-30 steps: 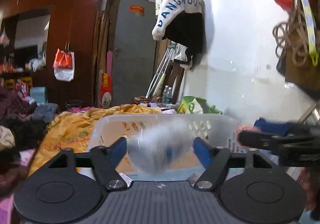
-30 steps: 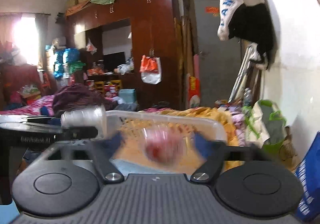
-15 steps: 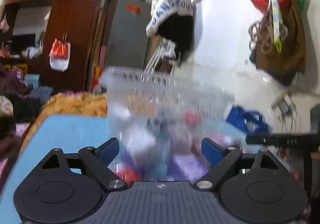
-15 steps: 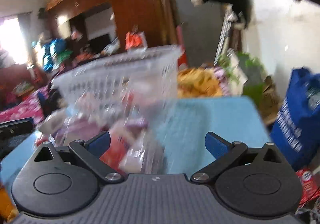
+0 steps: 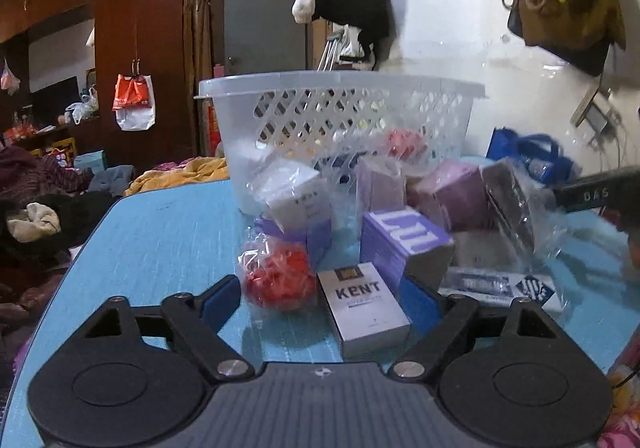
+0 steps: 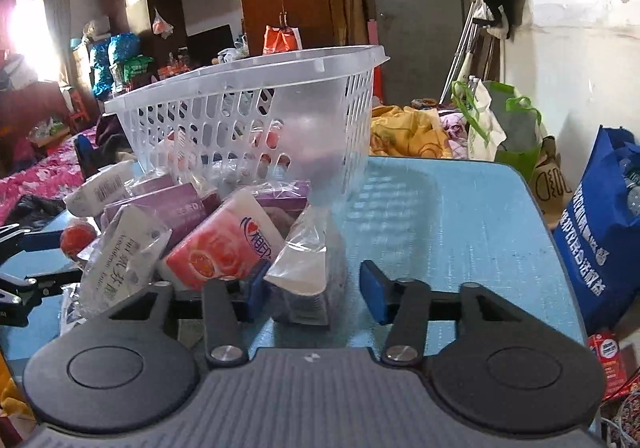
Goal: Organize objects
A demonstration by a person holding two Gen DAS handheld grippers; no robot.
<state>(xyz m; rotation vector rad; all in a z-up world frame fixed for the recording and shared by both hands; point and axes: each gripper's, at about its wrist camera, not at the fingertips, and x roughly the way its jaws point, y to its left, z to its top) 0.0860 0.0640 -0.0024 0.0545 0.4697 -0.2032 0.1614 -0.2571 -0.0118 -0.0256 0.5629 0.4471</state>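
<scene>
A translucent white basket (image 5: 340, 107) (image 6: 248, 107) stands on the blue table (image 5: 160, 240) with a pile of bagged boxes in front of it. My left gripper (image 5: 320, 298) is low at the pile; a red ball in a plastic bag (image 5: 280, 280) and a white KENT box (image 5: 364, 312) lie between its closing jaws, and I see no pad pressing on them. A purple box (image 5: 400, 244) sits just behind. My right gripper (image 6: 314, 290) is closing around a clear-bagged box (image 6: 308, 272), with a gap left at the right pad. A pink pack (image 6: 224, 244) lies to its left.
The table's right edge (image 6: 552, 232) drops off to a blue shopping bag (image 6: 600, 232) and a green bag (image 6: 504, 127) on the floor. Yellow bedding (image 6: 408, 135) lies behind the table. The other gripper's tip (image 5: 600, 193) reaches in from the right of the left wrist view.
Both grippers have come down from above the basket's rim to the pile in front of it. The blurred things seen between their fingers are gone. The right jaws have narrowed.
</scene>
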